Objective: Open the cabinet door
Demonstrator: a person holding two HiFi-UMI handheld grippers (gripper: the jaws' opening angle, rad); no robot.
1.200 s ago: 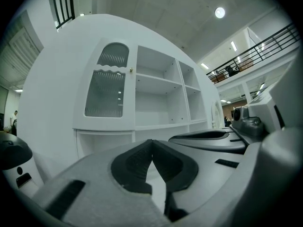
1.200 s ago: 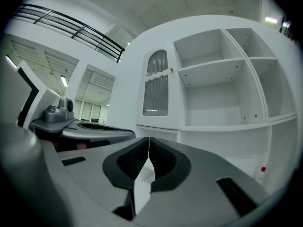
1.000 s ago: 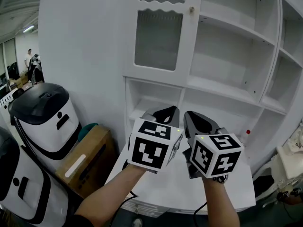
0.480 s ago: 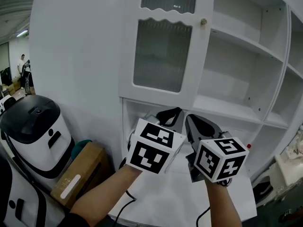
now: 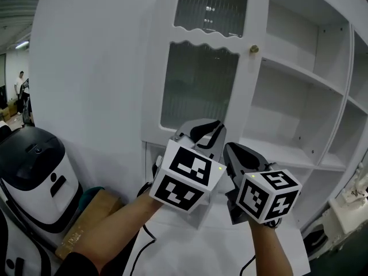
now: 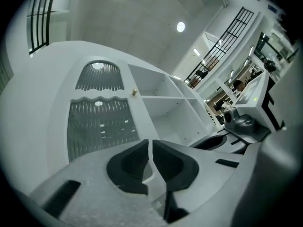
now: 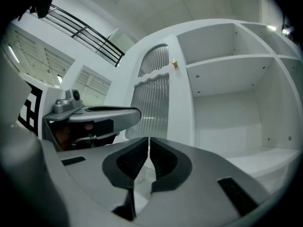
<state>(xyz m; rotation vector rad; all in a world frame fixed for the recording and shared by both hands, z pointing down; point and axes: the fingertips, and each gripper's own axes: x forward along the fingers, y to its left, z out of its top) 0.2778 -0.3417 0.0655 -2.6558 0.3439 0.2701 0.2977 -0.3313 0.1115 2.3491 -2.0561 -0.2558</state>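
Left gripper [image 5: 202,132] and right gripper [image 5: 241,154], jaws closed on nothing, hang side by side before the shut cabinet door [image 5: 198,85], whose knob [image 5: 253,49] sits at its right edge beside open shelves [image 5: 299,114]

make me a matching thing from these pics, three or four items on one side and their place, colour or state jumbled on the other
Column one:
1. knob
2. cabinet door
3. left tool
4. cardboard box

Column two:
A. shut, nothing between its jaws
B. closed, white, with ribbed glass panes
C. gold-coloured, high on the door's right edge
D. brown, low at the left of the head view

Pairs: 1-C, 2-B, 3-A, 4-D
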